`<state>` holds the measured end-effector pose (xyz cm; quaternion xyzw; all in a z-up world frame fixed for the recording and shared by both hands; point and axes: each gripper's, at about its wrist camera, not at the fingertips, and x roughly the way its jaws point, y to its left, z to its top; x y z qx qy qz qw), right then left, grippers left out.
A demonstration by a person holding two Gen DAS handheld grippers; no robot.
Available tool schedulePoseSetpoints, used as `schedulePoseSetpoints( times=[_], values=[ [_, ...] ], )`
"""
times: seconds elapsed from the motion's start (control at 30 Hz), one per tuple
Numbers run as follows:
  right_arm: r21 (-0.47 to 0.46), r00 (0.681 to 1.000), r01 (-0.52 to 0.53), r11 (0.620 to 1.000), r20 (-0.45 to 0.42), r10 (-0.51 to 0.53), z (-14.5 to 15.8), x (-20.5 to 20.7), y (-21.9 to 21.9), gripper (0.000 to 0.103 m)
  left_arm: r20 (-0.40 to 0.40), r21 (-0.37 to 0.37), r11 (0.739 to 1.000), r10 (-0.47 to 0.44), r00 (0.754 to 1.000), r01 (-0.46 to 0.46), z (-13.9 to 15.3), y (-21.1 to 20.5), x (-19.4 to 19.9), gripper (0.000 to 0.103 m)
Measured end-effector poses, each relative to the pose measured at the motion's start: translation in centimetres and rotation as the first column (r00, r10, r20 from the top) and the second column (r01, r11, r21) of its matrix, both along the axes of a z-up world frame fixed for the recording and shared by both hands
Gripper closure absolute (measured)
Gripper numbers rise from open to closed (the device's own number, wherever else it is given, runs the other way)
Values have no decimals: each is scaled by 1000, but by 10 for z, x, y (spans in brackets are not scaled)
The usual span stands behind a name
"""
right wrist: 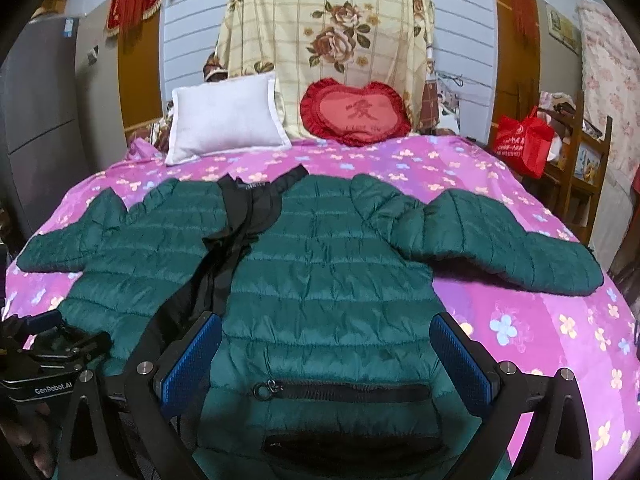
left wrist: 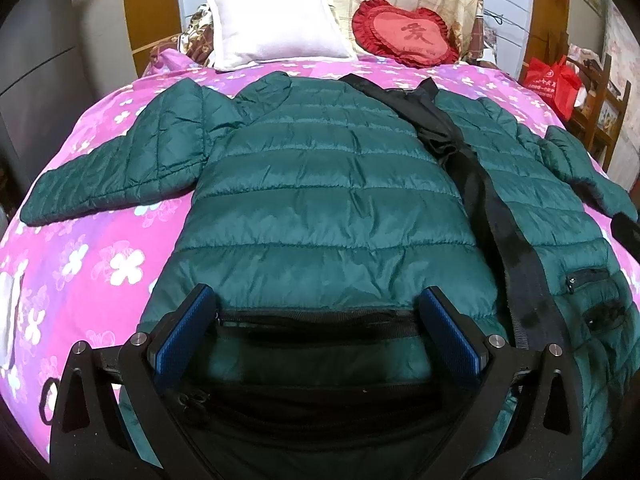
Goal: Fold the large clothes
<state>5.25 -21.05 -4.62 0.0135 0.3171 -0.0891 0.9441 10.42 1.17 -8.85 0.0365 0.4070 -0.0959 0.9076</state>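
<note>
Hovering over the green puffer jacket [left wrist: 320,184], spread open and flat on the pink bed [left wrist: 104,256]. Left hand-held gripper [left wrist: 316,320] and right hand-held gripper [right wrist: 326,346] both hanging released at the hem. Probably worth pinching both hem corners evenly before folding.

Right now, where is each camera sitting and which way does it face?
Left wrist: low over the green jacket's hem on the wearer's-left half, facing the headboard; the open left gripper frames it.
Right wrist: over the other half's hem, same heading; the open right gripper shows, with the left gripper at lower left.
Shared: jacket, white pillow, red heart cushion, pink floral bedspread.
</note>
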Motion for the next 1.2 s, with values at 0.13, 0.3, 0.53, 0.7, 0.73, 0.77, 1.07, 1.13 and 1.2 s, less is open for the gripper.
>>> schedulePoseSetpoints(
  times=[0.13, 0.3, 0.53, 0.7, 0.73, 0.77, 1.07, 1.13, 1.2],
  values=[
    [21, 1000, -24, 999, 18, 23, -1, -1, 0, 0, 5, 17, 1000, 5, 1000, -5, 8, 5, 6, 1],
    [45, 999, -40, 998, 2, 40, -4, 1, 0, 0, -28, -2, 999, 48, 998, -48, 16, 24, 20, 1],
    [12, 998, -63, 998, 25, 62, -1, -2, 9, 0, 62, 3, 993, 115, 991, -115, 53, 66, 21, 0],
    [15, 997, -83, 996, 12, 82, -4, -1, 13, 0, 139, 42, 968, 239, 961, -247, 75, 113, 28, 0],
    [7, 996, -85, 996, 15, 85, -4, -2, 14, 0, 170, 52, 962, 256, 952, -268, 79, 122, 27, 0],
    [-7, 996, -86, 996, 21, 87, -4, -3, 16, 0, 185, 53, 959, 266, 946, -279, 82, 128, 28, 0],
    [-77, 995, -99, 992, 19, 101, -6, -3, 27, 0, -111, -200, 878, 421, 900, -436, 52, 311, 131, 1],
    [-76, 994, -107, 991, 5, 108, -8, 0, 29, 0, -175, -217, 839, 469, 866, -499, 37, 364, 150, 1],
    [-75, 993, -117, 990, -6, 117, -10, 2, 30, 0, -192, -211, 811, 513, 836, -546, 24, 401, 160, 2]
  ],
)
